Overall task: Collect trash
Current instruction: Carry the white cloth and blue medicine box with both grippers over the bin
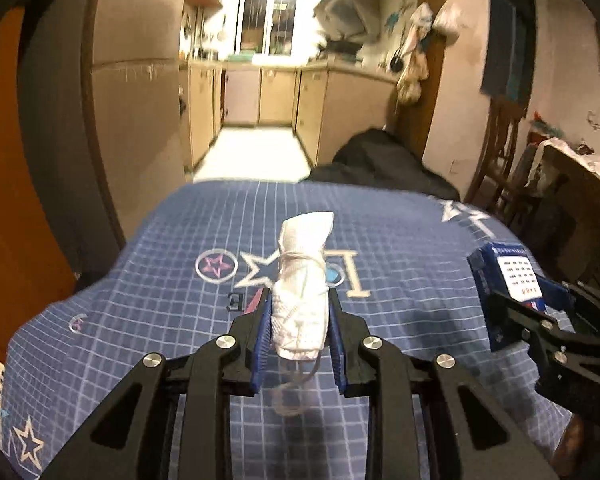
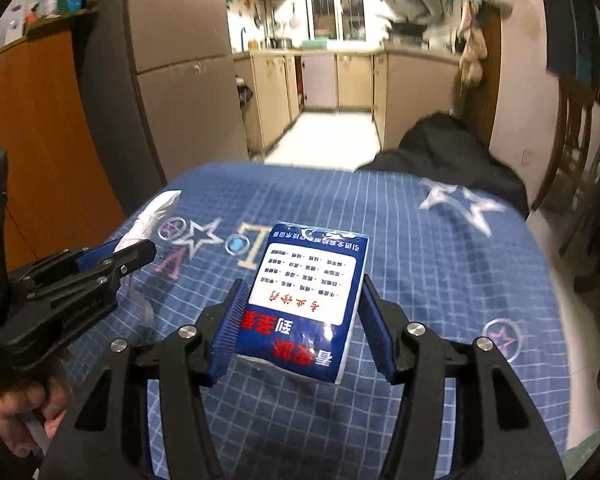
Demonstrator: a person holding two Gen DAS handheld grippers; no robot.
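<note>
Left gripper (image 1: 299, 295) first: clamped tight on a white wrapped bundle (image 1: 303, 264), pads pressing both its flanks, front end poking out past the fingertips and a loose string dangling from the near end. Seems to be lifted clear of the blue checked cloth (image 1: 140, 280), judging by the free-hanging string and the gap beneath. Then the right gripper (image 2: 303, 286): closed around a blue tissue packet (image 2: 306, 264), held by its long sides with the printed white panel facing up and the far edge jutting forward. Looks raised off the cloth too, with a shadow showing under the near corner. Hard to say whether the covered surface is a bed or a bench.

By the look of it, midway through collecting: pick-up done for two pieces at once, drop-off not yet begun. No other loose rubbish visible on the cloth from either wrist view.

Next, calls for carrying both loads away together and finding somewhere to put them. No bin or open bag clearly in sight; only a dark heap (image 1: 380, 160) beyond the far edge of the cloth, impossible to identify as a rubbish bag or anything else. Needs a steady squeeze on the soft bundle, minding the trailing string. Needs the packet kept level, being slick plastic held only by its sides. Best to release one side at a time once over a container.
</note>
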